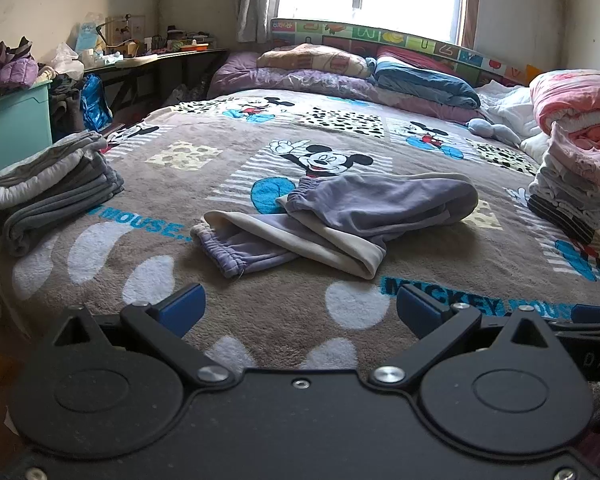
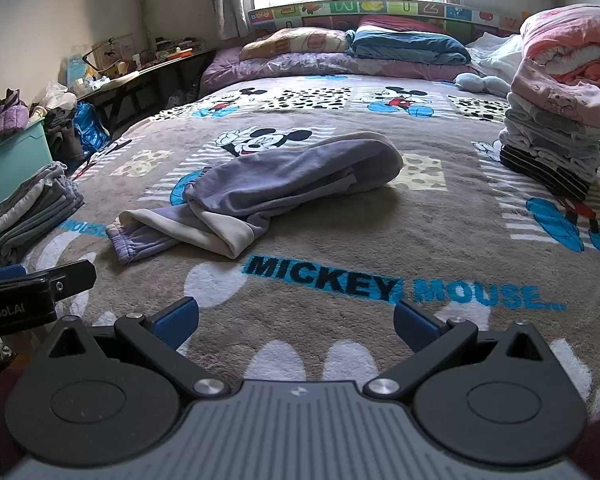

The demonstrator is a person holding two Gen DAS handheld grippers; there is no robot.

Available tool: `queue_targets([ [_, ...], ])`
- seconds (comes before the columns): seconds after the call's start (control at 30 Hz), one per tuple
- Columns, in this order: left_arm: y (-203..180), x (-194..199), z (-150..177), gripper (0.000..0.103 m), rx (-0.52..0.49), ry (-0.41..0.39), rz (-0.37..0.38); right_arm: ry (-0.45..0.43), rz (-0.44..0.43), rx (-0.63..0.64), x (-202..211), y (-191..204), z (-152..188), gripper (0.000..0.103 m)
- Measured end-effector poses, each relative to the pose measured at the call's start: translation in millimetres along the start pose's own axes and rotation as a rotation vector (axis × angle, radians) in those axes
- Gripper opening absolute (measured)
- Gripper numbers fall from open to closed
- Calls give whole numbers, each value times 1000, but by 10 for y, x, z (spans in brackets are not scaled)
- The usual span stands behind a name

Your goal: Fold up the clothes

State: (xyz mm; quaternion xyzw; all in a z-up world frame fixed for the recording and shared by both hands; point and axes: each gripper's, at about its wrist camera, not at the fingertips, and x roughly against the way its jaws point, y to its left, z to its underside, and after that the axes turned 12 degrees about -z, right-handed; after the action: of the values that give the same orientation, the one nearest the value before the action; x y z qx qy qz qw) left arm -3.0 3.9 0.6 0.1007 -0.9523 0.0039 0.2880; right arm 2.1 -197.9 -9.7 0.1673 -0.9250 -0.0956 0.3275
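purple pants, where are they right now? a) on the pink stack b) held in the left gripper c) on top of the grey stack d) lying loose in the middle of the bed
d: the purple pants lie crumpled on the blanket mid-bed, apart from both stacks, and both the left gripper and right gripper are open and empty.

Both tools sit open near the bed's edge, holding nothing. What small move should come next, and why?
Probably bring the left tool forward to the elastic cuff of the crumpled purple pants. They lie unfolded mid-blanket between two folded stacks; the cuff is the nearest graspable end. The right tool is open too.
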Motion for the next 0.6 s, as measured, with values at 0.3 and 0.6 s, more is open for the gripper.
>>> queue_targets([
  [0.3,32,-94,6,103,11,21,-9,-34,-64,-21,0,-69,7,103],
  [0.6,207,-393,55,103,95,69,-7,-78,-150,-76,-189,-304,92,103],
])
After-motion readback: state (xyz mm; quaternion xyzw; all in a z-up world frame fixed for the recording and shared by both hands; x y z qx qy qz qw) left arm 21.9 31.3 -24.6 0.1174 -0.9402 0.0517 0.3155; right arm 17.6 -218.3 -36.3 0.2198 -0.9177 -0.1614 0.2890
